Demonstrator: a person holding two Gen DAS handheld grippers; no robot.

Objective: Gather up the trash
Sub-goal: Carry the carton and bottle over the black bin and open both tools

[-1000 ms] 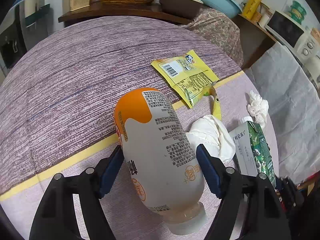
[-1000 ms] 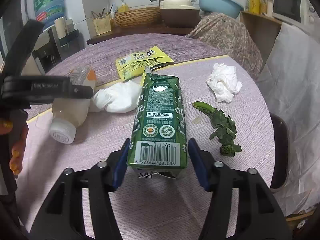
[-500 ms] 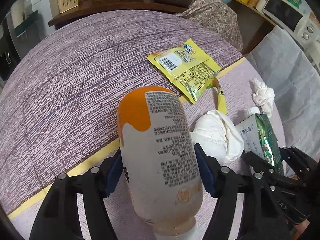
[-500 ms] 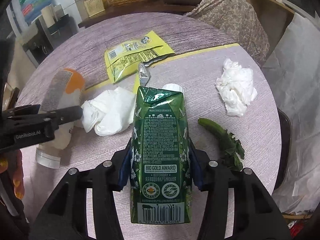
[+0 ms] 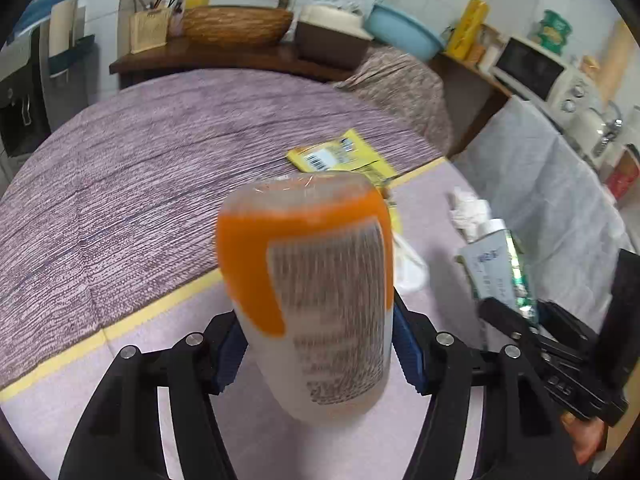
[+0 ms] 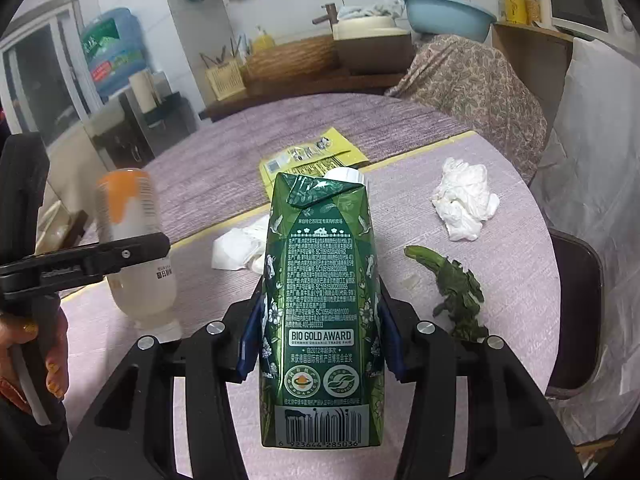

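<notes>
Your left tongs (image 5: 316,344) have just been closing and now clamp the orange-and-white bottle (image 5: 316,288), blue pads pressed on its sides, with the bottle filling the lower centre of the left wrist view and lifted clear of the tabletop (image 5: 120,184). Your right tongs (image 6: 320,340) have closed in the same way on the green carton (image 6: 320,312), which stands nearly upright between the pads in the middle of the right wrist view, barcode end toward the camera. So two pieces of trash are in hand, but neither is binned yet, and no bin shows in either view. Beyond the tongs, plenty is left on the tabletop: a crumpled white tissue (image 6: 240,248) just behind the carton at centre left, a second white wad (image 6: 464,204) at right of centre, a wilted green vegetable scrap (image 6: 456,288) at lower right, and the yellow snack wrapper (image 6: 312,160) lying flat further back, above the carton's top. I judge you're early on: two items picked up, four to go, and both hands must unload first.
</notes>
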